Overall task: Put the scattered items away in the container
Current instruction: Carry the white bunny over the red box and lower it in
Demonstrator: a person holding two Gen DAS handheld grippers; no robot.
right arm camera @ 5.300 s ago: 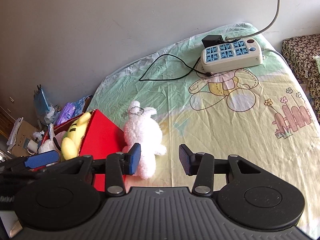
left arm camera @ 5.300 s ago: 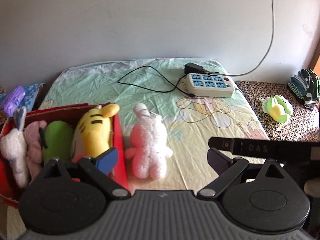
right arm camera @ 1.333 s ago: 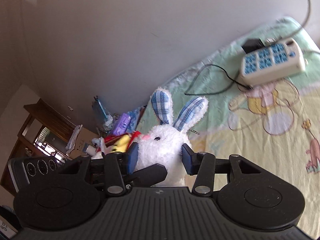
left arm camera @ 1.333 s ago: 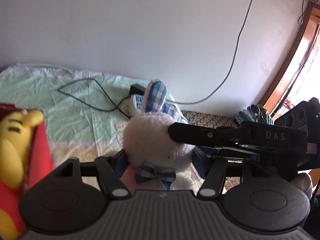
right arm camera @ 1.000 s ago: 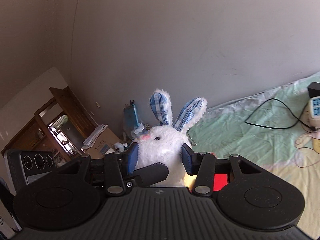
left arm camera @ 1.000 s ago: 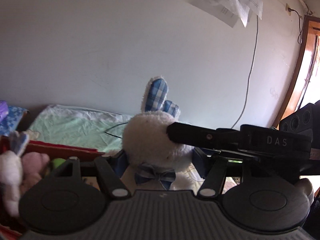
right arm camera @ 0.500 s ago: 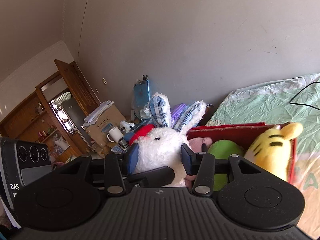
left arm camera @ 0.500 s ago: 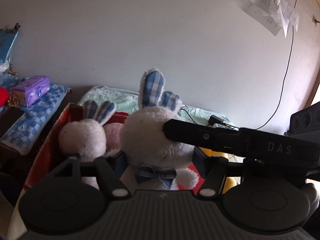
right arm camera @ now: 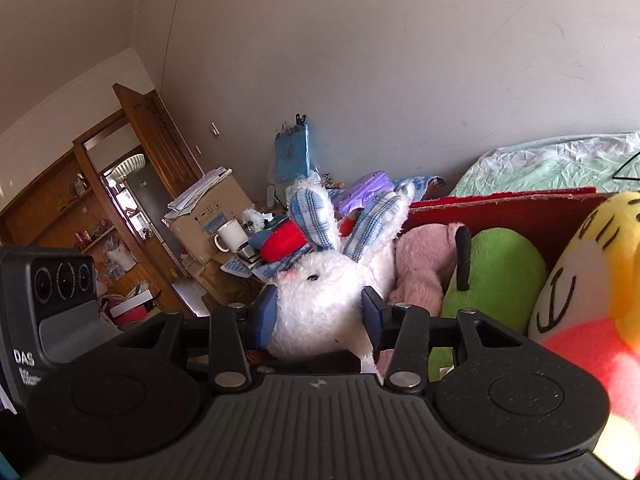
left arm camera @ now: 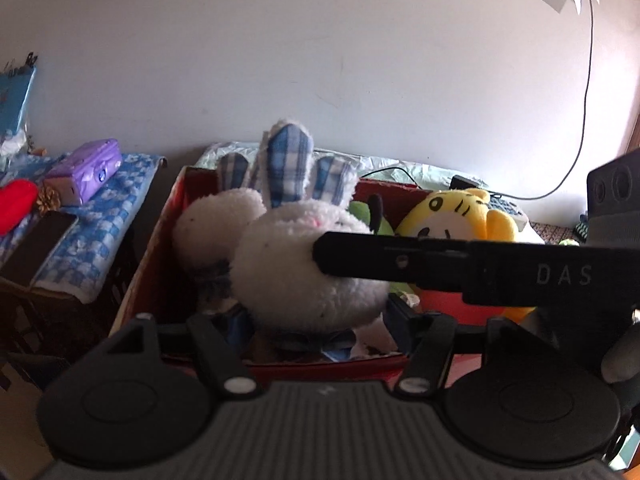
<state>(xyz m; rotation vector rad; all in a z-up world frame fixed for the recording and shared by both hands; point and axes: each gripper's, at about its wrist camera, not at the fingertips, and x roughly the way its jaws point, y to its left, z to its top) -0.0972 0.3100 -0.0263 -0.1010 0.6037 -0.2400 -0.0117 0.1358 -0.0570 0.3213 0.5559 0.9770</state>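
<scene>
Both grippers pinch one white plush bunny (right arm camera: 320, 304) with blue checked ears. The right gripper (right arm camera: 318, 318) has its pads closed on either side of the head; the left gripper (left arm camera: 320, 320) squeezes the body lower down, near the bow tie. It hangs upright, ears up, just over the left end of the red box (left arm camera: 160, 240), beside another white bunny (left arm camera: 216, 224), a green toy (right arm camera: 496, 276) and a yellow tiger (left arm camera: 452, 216). Straight down looks like the way in.
</scene>
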